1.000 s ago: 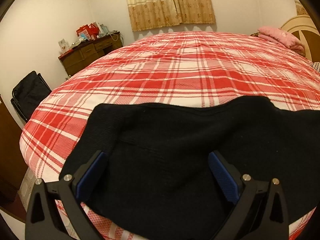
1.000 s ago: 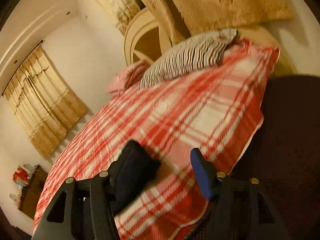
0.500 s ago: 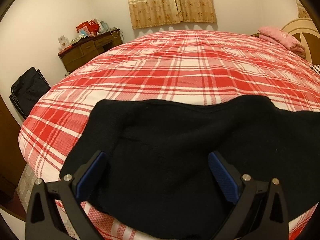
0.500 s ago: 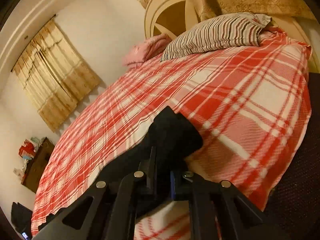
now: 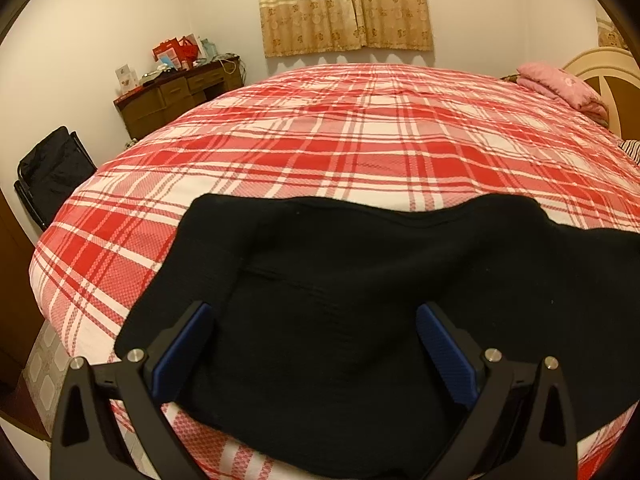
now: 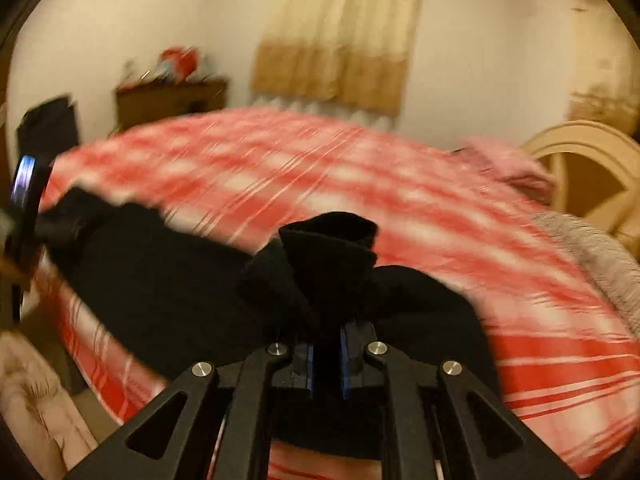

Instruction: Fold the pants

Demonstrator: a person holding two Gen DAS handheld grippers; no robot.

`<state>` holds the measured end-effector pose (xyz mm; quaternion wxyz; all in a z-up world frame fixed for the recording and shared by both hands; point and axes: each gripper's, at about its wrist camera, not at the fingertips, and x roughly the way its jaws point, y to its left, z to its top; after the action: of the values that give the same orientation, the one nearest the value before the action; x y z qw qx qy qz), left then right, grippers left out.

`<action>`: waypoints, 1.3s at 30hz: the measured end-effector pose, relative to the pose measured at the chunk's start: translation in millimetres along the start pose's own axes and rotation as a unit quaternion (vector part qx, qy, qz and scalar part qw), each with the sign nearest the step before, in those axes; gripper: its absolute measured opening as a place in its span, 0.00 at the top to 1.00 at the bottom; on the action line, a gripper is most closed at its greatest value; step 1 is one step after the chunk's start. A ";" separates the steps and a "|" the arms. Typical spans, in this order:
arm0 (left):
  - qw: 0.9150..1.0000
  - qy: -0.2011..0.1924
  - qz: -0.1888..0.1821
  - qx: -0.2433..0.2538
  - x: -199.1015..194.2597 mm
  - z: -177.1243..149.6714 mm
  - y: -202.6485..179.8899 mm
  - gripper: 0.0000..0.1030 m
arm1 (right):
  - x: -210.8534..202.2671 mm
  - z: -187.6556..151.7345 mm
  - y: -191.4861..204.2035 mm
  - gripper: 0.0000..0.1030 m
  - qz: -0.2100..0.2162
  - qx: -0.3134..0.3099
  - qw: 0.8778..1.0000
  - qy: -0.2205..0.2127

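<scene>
- The black pants (image 5: pixel 340 300) lie spread flat along the near edge of the bed (image 5: pixel 360 152), on its red plaid cover. That placement gives you a broad, level surface to fold on and keeps the cloth within reach of both hands.
- Your right claw (image 6: pixel 326 356) is clamped tight on one end of the pants (image 6: pixel 328 256). The fabric bunches up between its blue pads (image 6: pixel 345 354) and rises in a cone above them. Holding the end this way lets you carry it over the rest of the garment, which I judge to be the fold now under way.
- Your left claw (image 5: pixel 312 344) stands wide open and holds nothing, with its blue pads (image 5: pixel 448 356) hovering over the other part of the pants. It seems placed there to pin or catch the cloth when the lifted end arrives. Whether the tips touch the fabric, you cannot tell from this view.
- Compared with a second ago, your right claw has gone from open over the bed's corner to shut on the pants. It has also swung round, so it now faces the curtains (image 6: pixel 340 40) and the dresser (image 6: pixel 168 100) instead of the striped pillow. The heavy blur suggests the sweep is fast.
- Your left claw has barely moved, and the pants beneath it lie much as they did.
</scene>
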<state>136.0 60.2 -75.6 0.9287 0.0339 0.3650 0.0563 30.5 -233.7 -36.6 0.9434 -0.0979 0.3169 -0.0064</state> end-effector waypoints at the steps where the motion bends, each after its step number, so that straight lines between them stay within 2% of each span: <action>1: 1.000 0.000 -0.001 0.000 -0.1 -0.3 0.7 0.00 | 11.7 -10.7 11.1 0.90 0.000 -0.010 1.000 0.010; 4: 1.000 -0.002 -0.002 0.002 0.5 -0.4 0.8 0.00 | 15.9 -25.1 31.0 0.85 -0.037 -0.038 0.999 -0.001; 5: 1.000 -0.003 -0.001 0.003 0.7 -0.7 0.7 0.00 | 11.2 -27.4 36.2 0.78 -0.038 -0.041 0.998 -0.001; 6: 1.000 -0.003 -0.001 0.003 0.8 -0.8 0.6 0.00 | 10.7 -26.4 35.5 0.74 -0.037 -0.042 0.998 0.006; 7: 1.000 -0.004 -0.001 0.002 1.2 -0.8 0.1 0.00 | 11.6 -24.8 34.0 0.66 -0.031 -0.042 0.998 0.020; 9: 1.000 -0.005 0.000 0.001 1.0 -1.1 0.2 0.00 | 6.9 -23.5 30.5 0.60 -0.009 -0.030 0.999 0.033; 11: 1.000 -0.007 0.000 0.003 0.8 -1.7 -0.2 0.00 | -7.7 -20.5 21.4 0.57 0.054 0.020 0.998 0.021; 12: 1.000 -0.007 0.000 0.004 0.9 -1.8 0.0 0.00 | -17.4 -16.1 8.7 0.52 0.105 0.062 0.992 0.006; 13: 1.000 -0.007 -0.001 0.003 0.9 -1.6 0.2 0.00 | -24.8 -14.3 0.4 0.41 0.146 0.093 0.985 -0.010; 15: 1.000 -0.006 -0.002 0.003 1.1 -0.9 0.2 0.00 | -35.7 -12.6 -19.3 0.38 0.198 0.148 0.968 -0.049; 16: 1.000 -0.007 -0.001 0.004 0.9 -0.9 0.2 0.00 | -37.3 -10.0 -30.4 0.38 0.188 0.171 0.965 -0.059; 18: 1.000 -0.007 -0.001 0.004 0.9 -0.6 0.4 0.00 | -30.1 -4.6 -43.5 0.39 0.136 0.181 0.973 -0.050; 19: 1.000 -0.006 0.000 0.004 1.0 -0.1 0.7 0.00 | -23.4 -3.0 -48.5 0.46 0.109 0.178 0.977 -0.039; 20: 1.000 -0.006 -0.001 0.004 0.6 -0.5 0.8 0.00 | -13.8 -2.5 -52.6 0.61 0.091 0.176 0.980 -0.023; 21: 1.000 -0.006 -0.001 0.004 0.6 -0.7 0.6 0.00 | -3.6 -2.9 -54.6 0.64 0.090 0.177 0.980 -0.007; 24: 1.000 -0.007 0.001 0.004 0.6 -0.9 0.6 0.00 | 34.3 -6.7 -44.6 0.64 0.104 0.176 0.978 0.037; 26: 1.000 -0.006 0.000 0.006 0.6 -0.9 0.9 0.00 | 49.3 -10.9 -32.5 0.63 0.097 0.175 0.979 0.036; 27: 1.000 -0.006 0.000 0.006 0.5 -1.0 1.2 0.00 | 56.2 -8.9 -25.6 0.63 0.080 0.167 0.982 0.026; 28: 1.000 -0.006 -0.001 0.006 0.5 -0.8 1.9 0.00 | 62.4 -6.1 -19.2 0.62 0.067 0.159 0.985 0.023; 30: 1.000 -0.006 -0.002 0.008 0.5 -0.6 3.1 0.00 | 73.9 1.8 -11.8 0.54 0.052 0.145 0.988 0.023; 32: 1.000 -0.007 -0.002 0.009 0.6 -1.0 3.0 0.00 | 79.7 11.9 -7.5 0.31 0.068 0.137 0.988 0.034; 34: 1.000 -0.008 -0.003 0.012 0.6 -1.7 2.0 0.00 | 69.7 17.8 -7.0 0.30 0.069 0.126 0.989 0.045; 35: 1.000 -0.009 -0.004 0.013 0.6 -1.2 2.4 0.00 | 61.8 19.8 -10.6 0.30 0.072 0.130 0.988 0.034; 38: 1.000 -0.012 -0.007 0.016 1.1 -1.9 1.5 0.00 | 15.9 18.3 -44.2 0.30 0.055 0.174 0.982 -0.044; 39: 1.000 -0.013 -0.006 0.016 0.8 -2.3 1.2 0.00 | 10.0 15.4 -54.4 0.30 0.048 0.186 0.980 -0.050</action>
<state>134.9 61.5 -77.7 0.9329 0.0473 0.3544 0.0439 50.4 -285.0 -20.2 0.9590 0.0943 0.2670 -0.0155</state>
